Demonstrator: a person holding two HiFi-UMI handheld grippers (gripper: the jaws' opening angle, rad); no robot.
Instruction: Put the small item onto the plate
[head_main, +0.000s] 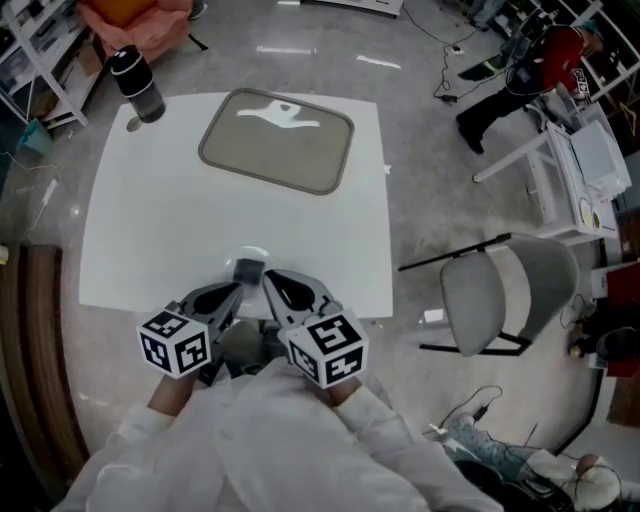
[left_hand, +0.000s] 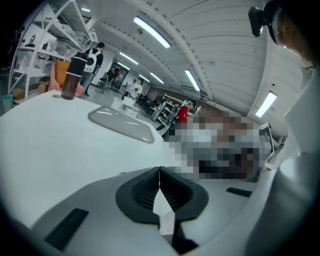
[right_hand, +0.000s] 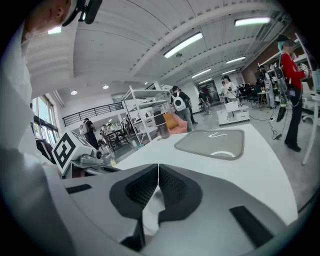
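Two tools sit at the bottom centre of the head view, the left hand-held gripper and the right hand-held gripper. Each has its jaws pressed together on nothing. Just beyond their converging tips, at the near edge of the desk, lies what looks like the small grey item. It is about equally near both, and too small to tell its long axis. The plate lies well apart, straight ahead toward the upper middle, its long side running left to right.
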